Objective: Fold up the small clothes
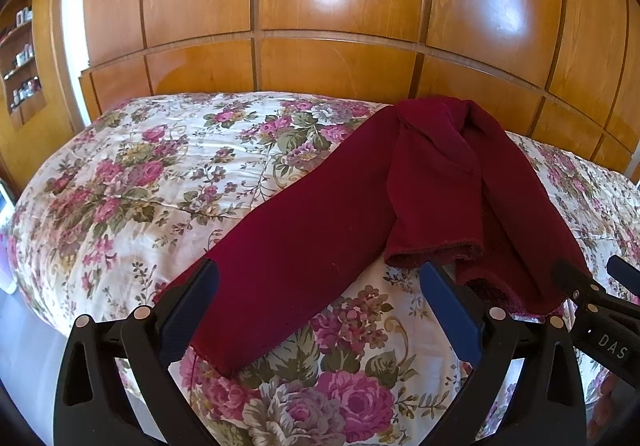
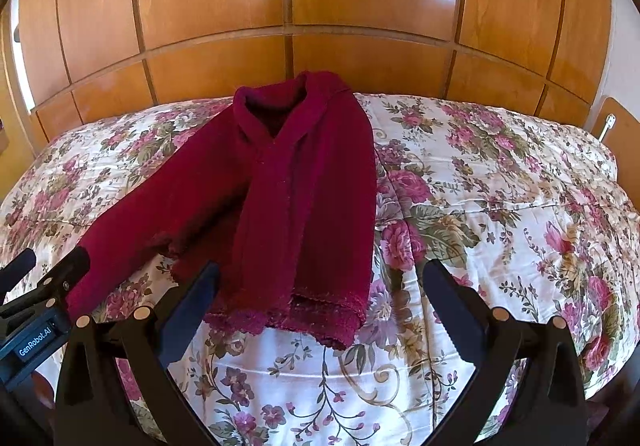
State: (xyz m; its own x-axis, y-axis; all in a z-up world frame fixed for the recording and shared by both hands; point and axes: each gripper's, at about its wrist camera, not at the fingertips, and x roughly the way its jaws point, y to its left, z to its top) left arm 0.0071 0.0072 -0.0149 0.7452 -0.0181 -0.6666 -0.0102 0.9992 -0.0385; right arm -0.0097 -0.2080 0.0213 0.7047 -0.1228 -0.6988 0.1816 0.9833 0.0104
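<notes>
A small dark red cardigan (image 2: 296, 197) lies on the floral bedspread (image 2: 480, 205), collar at the far side, hem near me. One side looks folded inward, and the other sleeve (image 1: 288, 238) stretches out to the left toward me. My left gripper (image 1: 320, 278) is open, its fingers astride the end of that sleeve, just above it. My right gripper (image 2: 320, 282) is open, its fingers either side of the hem's right part. Each gripper shows at the edge of the other's view: the right one (image 1: 596, 286) and the left one (image 2: 52, 270).
A tall glossy wooden wardrobe (image 2: 320, 5) stands right behind the bed. Shelves with small bottles (image 1: 22, 57) are at the far left. The bedspread (image 1: 132, 173) spreads bare to the left and right of the cardigan.
</notes>
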